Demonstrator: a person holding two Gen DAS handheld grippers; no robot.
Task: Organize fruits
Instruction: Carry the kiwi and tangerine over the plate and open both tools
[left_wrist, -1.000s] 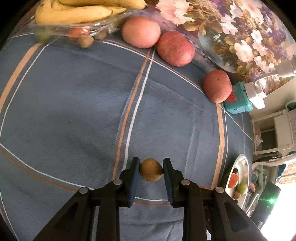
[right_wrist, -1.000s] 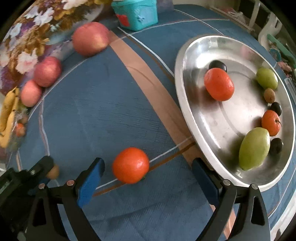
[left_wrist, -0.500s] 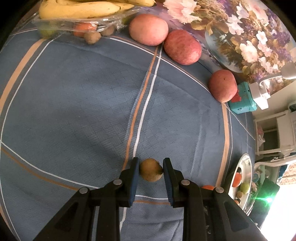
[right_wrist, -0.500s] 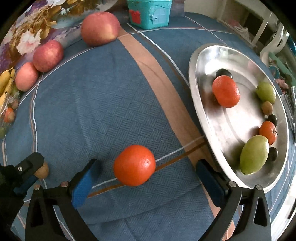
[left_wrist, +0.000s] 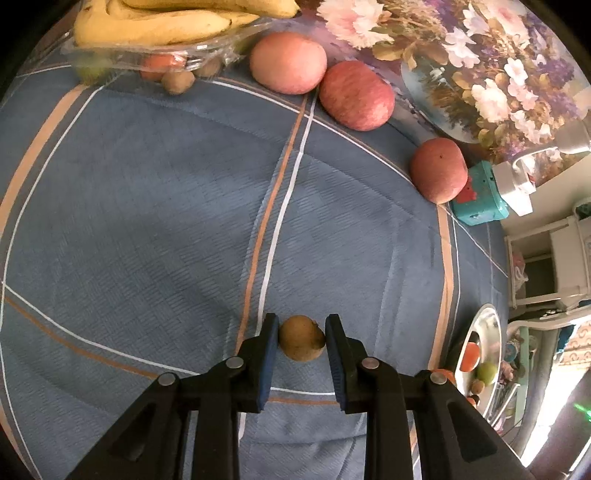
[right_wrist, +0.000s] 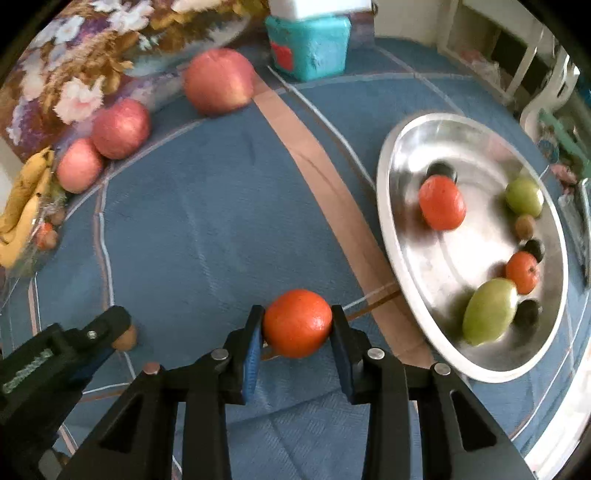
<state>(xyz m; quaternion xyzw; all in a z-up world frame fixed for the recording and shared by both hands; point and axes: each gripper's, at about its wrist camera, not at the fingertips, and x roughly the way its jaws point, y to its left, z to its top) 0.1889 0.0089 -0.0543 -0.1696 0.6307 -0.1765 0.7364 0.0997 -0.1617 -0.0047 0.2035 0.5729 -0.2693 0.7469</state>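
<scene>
Two grippers each grasp a fruit. A second ago our right gripper (right_wrist: 297, 332) stood wide around the orange (right_wrist: 297, 323); now its jaws are closing, pads touching both sides, so we judge it ready to carry to the steel tray (right_wrist: 402, 236), ahead and right. Our left gripper (left_wrist: 301, 341) stays clamped on a small brown fruit (left_wrist: 301, 338). Only the left view shows the bananas (left_wrist: 166, 22) far ahead clearly; only the right view shows the tray's contents.
</scene>
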